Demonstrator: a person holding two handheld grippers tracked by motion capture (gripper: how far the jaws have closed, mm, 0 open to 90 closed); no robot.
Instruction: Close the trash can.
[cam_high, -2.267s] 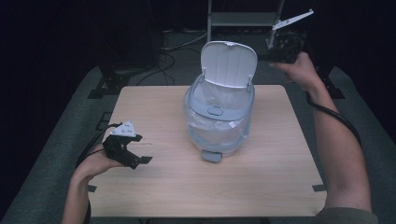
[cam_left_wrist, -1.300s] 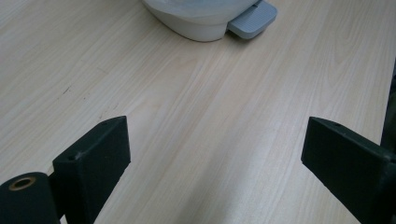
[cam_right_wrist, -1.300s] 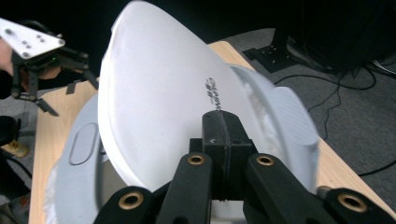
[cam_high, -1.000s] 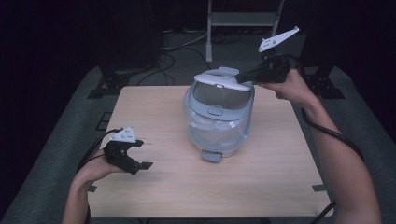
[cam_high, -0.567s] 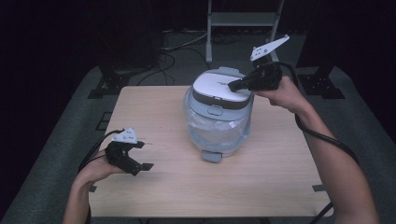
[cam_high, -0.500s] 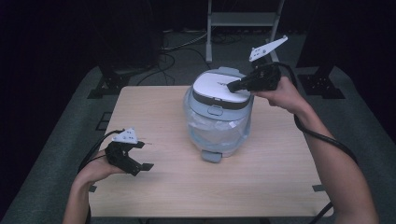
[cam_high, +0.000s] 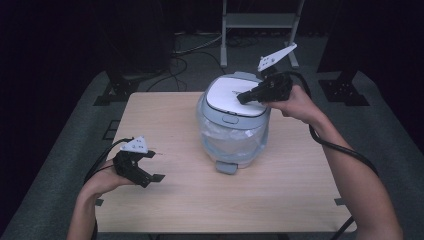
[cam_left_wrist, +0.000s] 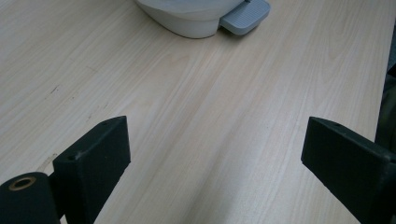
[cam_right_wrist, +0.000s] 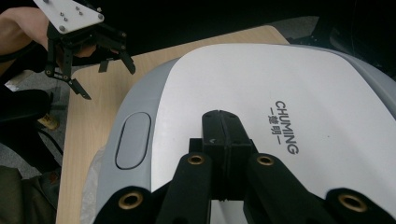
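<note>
A grey-and-white pedal bin (cam_high: 232, 127) with a plastic liner stands in the middle of the wooden table (cam_high: 300, 190), its white lid (cam_high: 235, 97) down. My right gripper (cam_high: 241, 99) is shut with its tips resting on the lid's right side; in the right gripper view the closed jaws (cam_right_wrist: 222, 122) lie on the white lid (cam_right_wrist: 299, 98) beside the printed "CHUMING". My left gripper (cam_high: 152, 166) is open over the table's left front, nothing between its jaws. In the left gripper view its gripper (cam_left_wrist: 215, 154) faces bare wood, with the bin's base and grey pedal (cam_left_wrist: 245, 14) ahead.
A metal stand (cam_high: 260, 20) and cables lie on the dark floor behind the table. Cables trail from both grippers off the table's edges. The left gripper (cam_right_wrist: 88, 51) also appears far off in the right gripper view.
The bin's lid, upright before, has come down flat. My right gripper moved from behind the bin leftward and down onto the lid. The left gripper has stayed where it was.
</note>
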